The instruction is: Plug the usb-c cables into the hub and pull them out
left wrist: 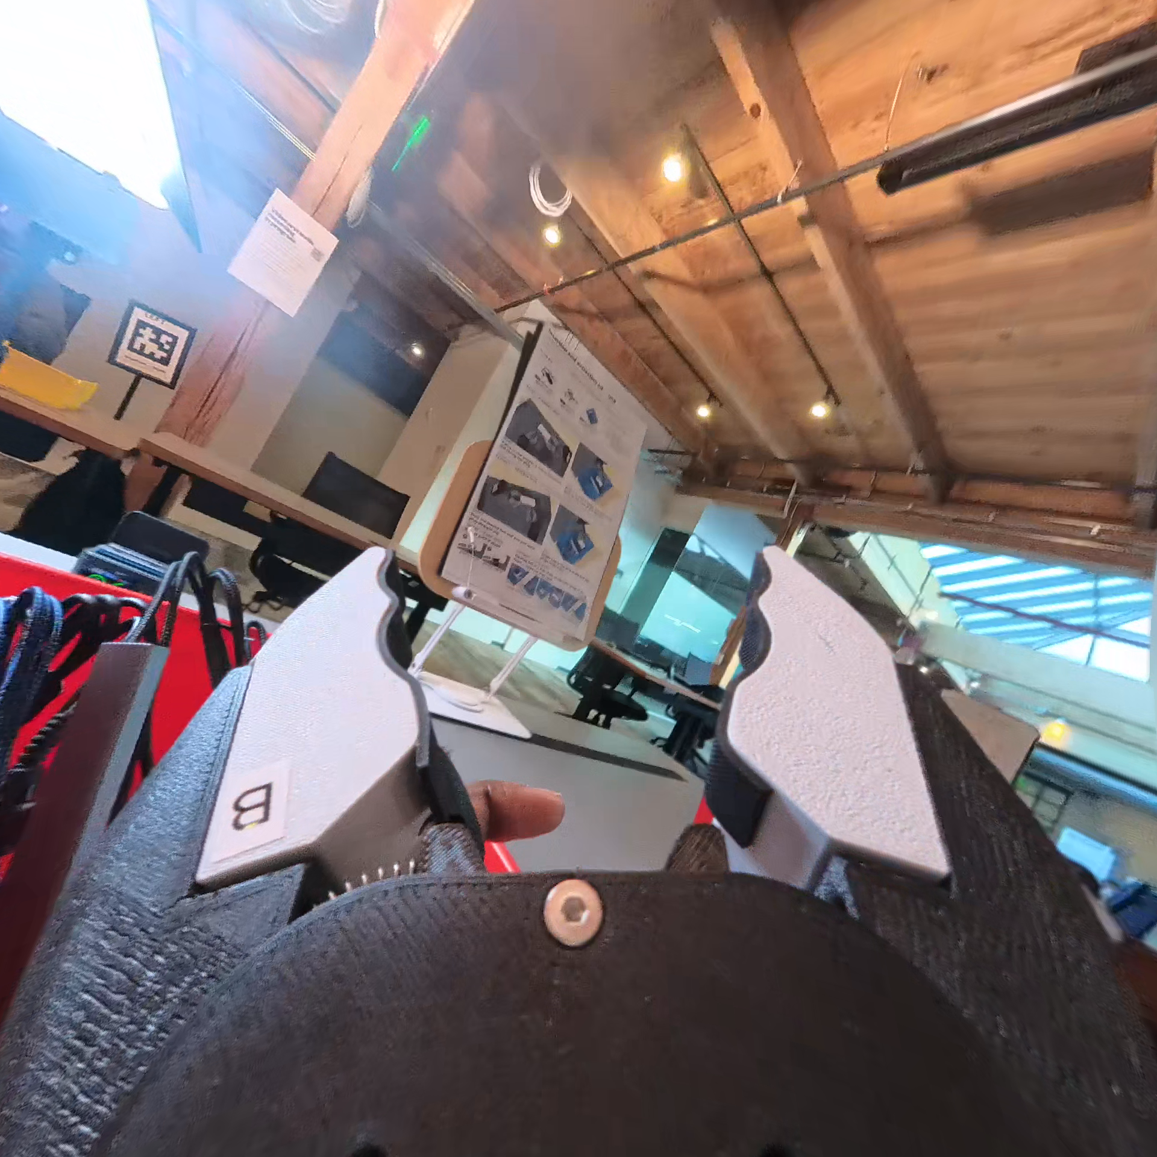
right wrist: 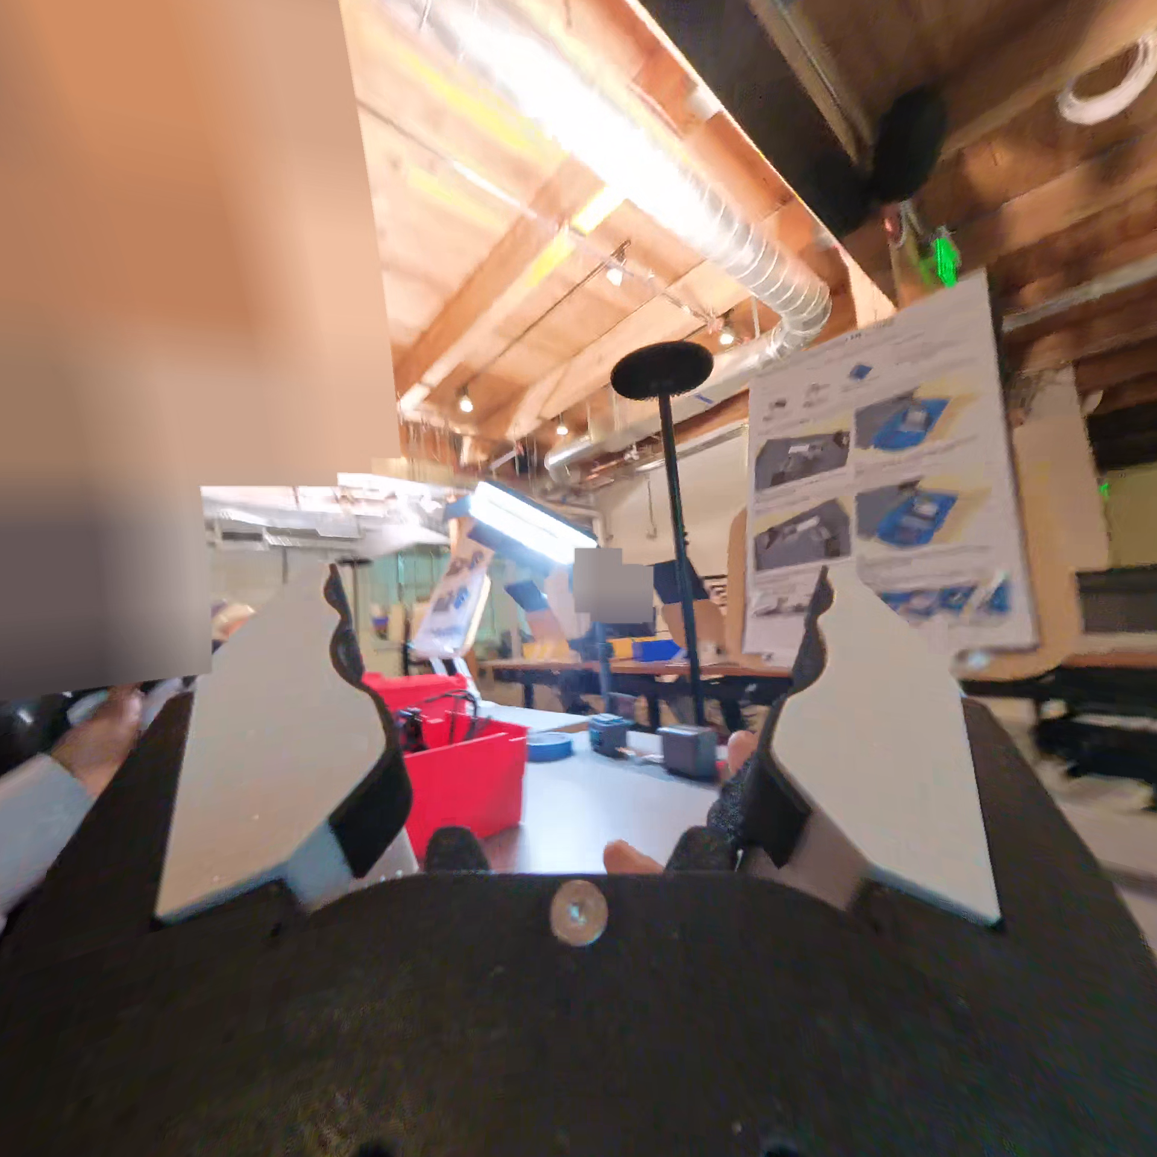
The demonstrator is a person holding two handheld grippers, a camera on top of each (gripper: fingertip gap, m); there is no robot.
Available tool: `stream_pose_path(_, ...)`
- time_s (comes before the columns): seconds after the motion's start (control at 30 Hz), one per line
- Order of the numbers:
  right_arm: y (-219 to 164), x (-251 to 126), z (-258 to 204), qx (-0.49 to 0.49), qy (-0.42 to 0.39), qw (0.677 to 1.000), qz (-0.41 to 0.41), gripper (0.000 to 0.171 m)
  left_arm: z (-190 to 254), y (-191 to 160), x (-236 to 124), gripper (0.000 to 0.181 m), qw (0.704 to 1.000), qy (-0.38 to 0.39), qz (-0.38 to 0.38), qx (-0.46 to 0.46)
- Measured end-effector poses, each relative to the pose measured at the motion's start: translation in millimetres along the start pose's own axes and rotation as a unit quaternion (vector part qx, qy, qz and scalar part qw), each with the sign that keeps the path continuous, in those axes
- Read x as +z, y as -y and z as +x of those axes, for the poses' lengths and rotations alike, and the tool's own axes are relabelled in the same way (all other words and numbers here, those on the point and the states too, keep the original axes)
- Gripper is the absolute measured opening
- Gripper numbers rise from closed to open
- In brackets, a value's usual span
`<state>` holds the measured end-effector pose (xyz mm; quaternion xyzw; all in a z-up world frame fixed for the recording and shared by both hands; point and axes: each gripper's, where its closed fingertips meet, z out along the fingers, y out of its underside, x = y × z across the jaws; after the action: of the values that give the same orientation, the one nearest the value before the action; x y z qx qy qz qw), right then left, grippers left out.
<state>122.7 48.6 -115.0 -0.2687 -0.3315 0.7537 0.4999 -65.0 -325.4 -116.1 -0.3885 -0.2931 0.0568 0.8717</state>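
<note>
My left gripper [left wrist: 573, 576] is open and empty, tilted up toward the ceiling above the grey table [left wrist: 563, 770]. Dark braided cables [left wrist: 37, 663] hang over a red bin [left wrist: 181, 676] at its left. My right gripper [right wrist: 579, 601] is open and empty, held low over the table [right wrist: 595, 807]. A red bin [right wrist: 463, 770] with black cables in it sits just left of its middle. Two small dark boxes [right wrist: 689, 751] stand farther back on the table; I cannot tell if either is the hub. No USB-C plug shows clearly.
An instruction sheet on a stand [left wrist: 538, 494] stands at the table's far side; it also shows in the right wrist view [right wrist: 876, 494]. A black pole with a round top [right wrist: 676, 532] rises behind the dark boxes. A roll of blue tape [right wrist: 550, 745] lies beside the bin. A person's fingertip [left wrist: 519, 811] shows under my left gripper.
</note>
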Motion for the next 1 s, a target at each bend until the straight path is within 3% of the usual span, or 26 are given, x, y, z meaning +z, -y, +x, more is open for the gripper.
stream_pose_path(0.1,-48,-8,-3,0.095,-0.003,0.995,-0.017,0.136,-8,3,1,0.105,1.000,0.022,-0.008,0.021)
stream_pose_path(0.2,-52,-5,-7,0.122,0.006,0.992,-0.018,0.132,-29,-26,3,0.094,0.985,0.086,-0.127,0.077)
stream_pose_path(0.3,-53,-8,-3,0.106,-0.004,0.994,-0.016,0.126,-59,-63,-4,0.095,0.924,0.166,-0.308,0.156)
stream_pose_path(0.4,-50,-11,0,0.128,-0.008,0.992,-0.002,0.124,-92,-51,-10,0.095,0.854,0.263,-0.367,0.258)
stream_pose_path(0.5,-50,-11,1,0.136,-0.008,0.991,0.001,0.119,-116,-47,-17,0.091,0.817,0.310,-0.402,0.274)
stream_pose_path(0.63,-49,-13,3,0.144,-0.008,0.989,0.005,0.116,-141,-66,-29,0.073,0.806,0.329,-0.429,0.239)
stream_pose_path(0.77,-50,-13,1,0.153,0.001,0.988,0.004,0.109,-165,-80,-42,0.069,0.779,0.363,-0.451,0.241)
stream_pose_path(0.8,-51,-13,1,0.156,0.001,0.988,0.003,0.110,-169,-80,-44,0.059,0.774,0.371,-0.452,0.245)
stream_pose_path(0.83,-51,-13,1,0.156,0.000,0.988,0.003,0.110,-172,-79,-45,0.034,0.771,0.376,-0.449,0.250)
stream_pose_path(0.87,-51,-13,1,0.155,0.000,0.988,0.003,0.109,-174,-76,-46,0.020,0.768,0.383,-0.443,0.258)
stream_pose_path(1.0,-54,-12,1,0.156,0.001,0.988,-0.006,0.107,-165,-56,-34,0.011,0.774,0.384,-0.406,0.299)
